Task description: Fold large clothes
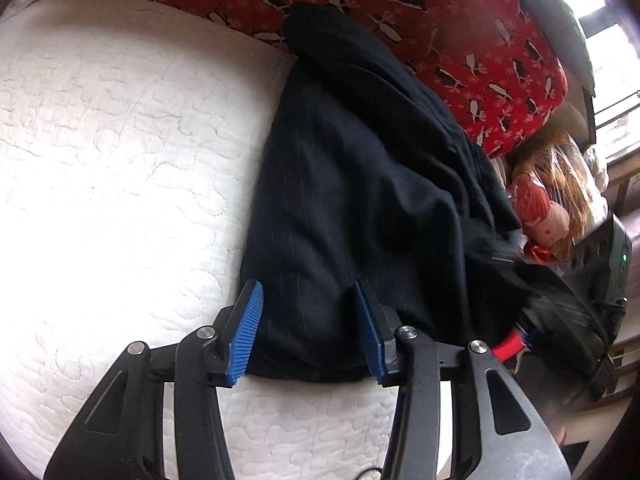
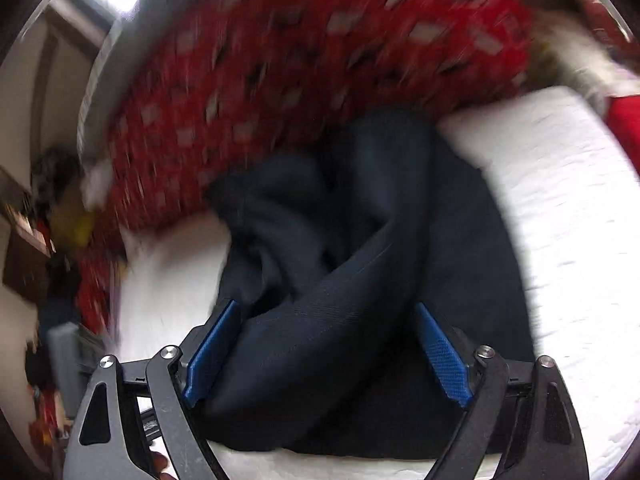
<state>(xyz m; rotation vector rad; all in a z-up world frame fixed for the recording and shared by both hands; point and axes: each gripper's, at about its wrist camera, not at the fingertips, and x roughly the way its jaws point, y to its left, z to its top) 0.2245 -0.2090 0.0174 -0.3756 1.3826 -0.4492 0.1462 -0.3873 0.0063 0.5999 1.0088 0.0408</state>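
A dark navy pinstriped garment lies on a white quilted bed, reaching up to a red patterned blanket. My left gripper is open, its blue pads either side of the garment's near edge. In the right wrist view, which is blurred, the same dark garment is bunched in a thick twisted fold. My right gripper is open, with the fold lying between its blue pads. The other gripper shows at the garment's right side in the left wrist view.
A red blanket with a black and white print lies along the far side of the bed, also in the right wrist view. Stuffed toys in plastic and a window are on the right. Cluttered shelves stand left.
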